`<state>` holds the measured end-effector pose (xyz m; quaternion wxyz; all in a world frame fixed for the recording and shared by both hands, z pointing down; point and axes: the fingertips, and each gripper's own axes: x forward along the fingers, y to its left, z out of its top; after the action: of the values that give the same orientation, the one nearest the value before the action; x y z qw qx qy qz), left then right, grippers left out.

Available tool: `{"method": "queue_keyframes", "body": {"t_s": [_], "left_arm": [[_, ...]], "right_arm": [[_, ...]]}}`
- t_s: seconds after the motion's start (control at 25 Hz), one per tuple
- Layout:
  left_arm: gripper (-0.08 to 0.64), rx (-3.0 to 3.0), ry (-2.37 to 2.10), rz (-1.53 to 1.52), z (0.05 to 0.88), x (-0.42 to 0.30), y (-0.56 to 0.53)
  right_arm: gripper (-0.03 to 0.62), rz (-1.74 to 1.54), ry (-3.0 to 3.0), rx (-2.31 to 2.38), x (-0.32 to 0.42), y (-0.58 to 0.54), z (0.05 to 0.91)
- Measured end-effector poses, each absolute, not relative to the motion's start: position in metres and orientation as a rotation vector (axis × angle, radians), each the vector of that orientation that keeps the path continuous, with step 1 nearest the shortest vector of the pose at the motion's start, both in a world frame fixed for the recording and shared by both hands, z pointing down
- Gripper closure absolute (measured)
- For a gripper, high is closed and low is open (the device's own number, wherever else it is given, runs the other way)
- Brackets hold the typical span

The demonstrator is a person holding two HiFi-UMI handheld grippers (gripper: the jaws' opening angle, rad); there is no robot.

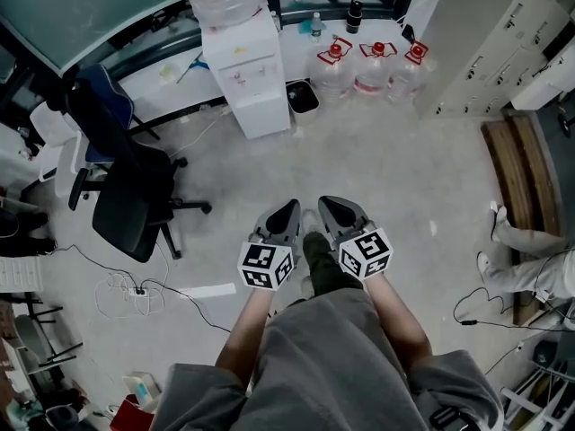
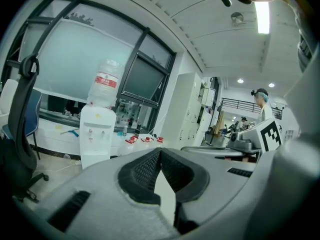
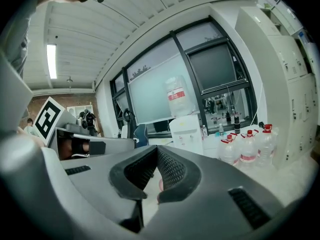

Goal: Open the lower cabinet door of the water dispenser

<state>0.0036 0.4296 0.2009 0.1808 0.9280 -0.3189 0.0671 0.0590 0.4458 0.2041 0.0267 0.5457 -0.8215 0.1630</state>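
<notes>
The white water dispenser [image 1: 244, 61] stands far ahead against the window wall with a bottle on top. Its lower cabinet door [image 1: 259, 110] is closed. Both grippers are held side by side in front of my body, well short of the dispenser. The left gripper [image 1: 289, 206] and the right gripper [image 1: 328, 203] point towards it. In the left gripper view the dispenser [image 2: 96, 136] is small at the left, and the left gripper [image 2: 160, 151] is shut on nothing. In the right gripper view the dispenser [image 3: 187, 131] shows above the right gripper [image 3: 157, 149], which is shut and empty.
A black office chair [image 1: 126, 182] stands to the left of the path. To the right of the dispenser sit a black bin [image 1: 303, 97] and three water jugs [image 1: 373, 70]. White lockers [image 1: 490, 43] line the right wall. A person's legs [image 1: 530, 259] show at the right, cables [image 1: 135, 285] at the left.
</notes>
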Motion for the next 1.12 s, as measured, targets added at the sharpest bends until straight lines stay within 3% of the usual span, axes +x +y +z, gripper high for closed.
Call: {"method": "queue_keyframes", "body": {"t_s": [1.12], "left_arm": [[0.552, 2.541, -0.882, 0.369, 0.230, 0.105, 0.160]], "right_arm": [[0.583, 0.740, -2.508, 1.623, 0.158, 0.187, 0.246]]}}
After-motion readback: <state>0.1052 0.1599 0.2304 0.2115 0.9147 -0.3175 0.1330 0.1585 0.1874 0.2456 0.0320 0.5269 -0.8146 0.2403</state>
